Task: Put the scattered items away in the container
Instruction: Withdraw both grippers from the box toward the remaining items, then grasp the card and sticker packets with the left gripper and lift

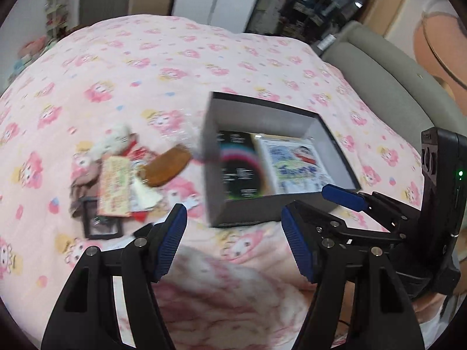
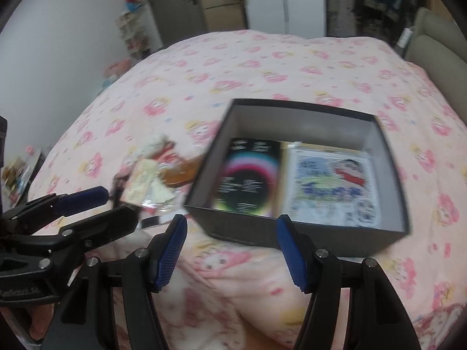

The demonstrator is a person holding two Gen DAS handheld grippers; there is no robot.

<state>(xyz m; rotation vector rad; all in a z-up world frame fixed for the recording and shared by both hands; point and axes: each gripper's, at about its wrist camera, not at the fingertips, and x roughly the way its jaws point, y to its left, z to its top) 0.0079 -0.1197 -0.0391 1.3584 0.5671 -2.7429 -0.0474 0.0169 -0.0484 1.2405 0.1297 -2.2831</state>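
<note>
Left of centre in the left wrist view, on the pink patterned bedspread (image 1: 151, 67): a blurred heap of scattered items (image 1: 122, 180), with a white plush toy (image 1: 112, 143) at the top, a brown oval piece (image 1: 167, 164), possibly a comb, toward the right, a printed card (image 1: 114, 188) in the middle, and a small black frame (image 1: 100, 224) at the lower edge. Just right of the heap, mid-frame: an open black box (image 1: 233, 211), holding a black booklet (image 1: 238, 169) and a cartoon-printed packet (image 1: 297, 166) side by side on its floor. At the bottom of the frame, the left gripper (image 1: 233, 242), jaws wide apart and holding nothing, above the bedspread short of the box. At the far right, the right gripper (image 1: 354, 199), jaws likewise apart and empty, near the box's lower right corner.
</note>
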